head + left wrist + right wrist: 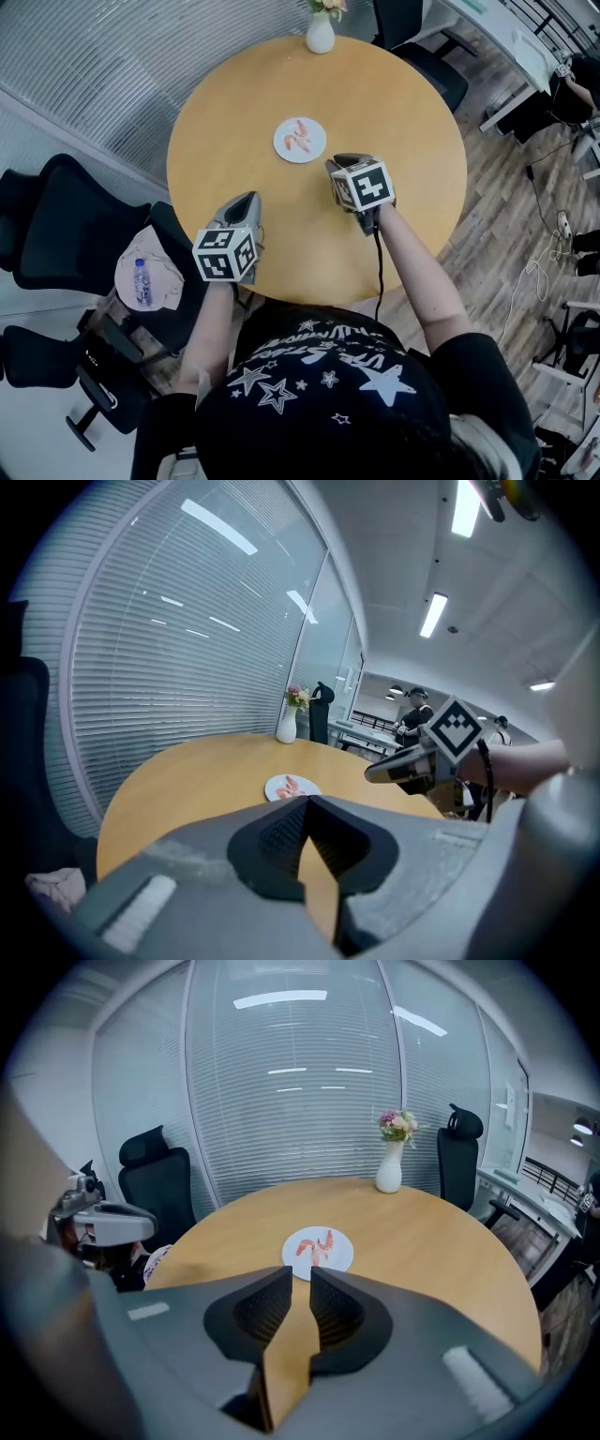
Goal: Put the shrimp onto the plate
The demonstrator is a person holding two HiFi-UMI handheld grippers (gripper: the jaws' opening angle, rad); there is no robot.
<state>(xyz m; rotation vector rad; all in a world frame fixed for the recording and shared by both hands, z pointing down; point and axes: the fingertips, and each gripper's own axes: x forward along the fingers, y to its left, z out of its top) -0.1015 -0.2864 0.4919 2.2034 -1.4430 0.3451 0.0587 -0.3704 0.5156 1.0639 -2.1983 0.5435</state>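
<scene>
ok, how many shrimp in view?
2, both on the plate: left shrimp and right shrimp, side by side in the right gripper view. Too small to exclude a hidden third.

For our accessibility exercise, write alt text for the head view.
Pink shrimp lie on a white plate on a round wooden table. A person holds the left gripper and right gripper above the table's near side, short of the plate.

Shrimp (300, 137) on the plate (285, 148) too small to count, perhaps two; flowers (328, 6) cropped above.
</scene>
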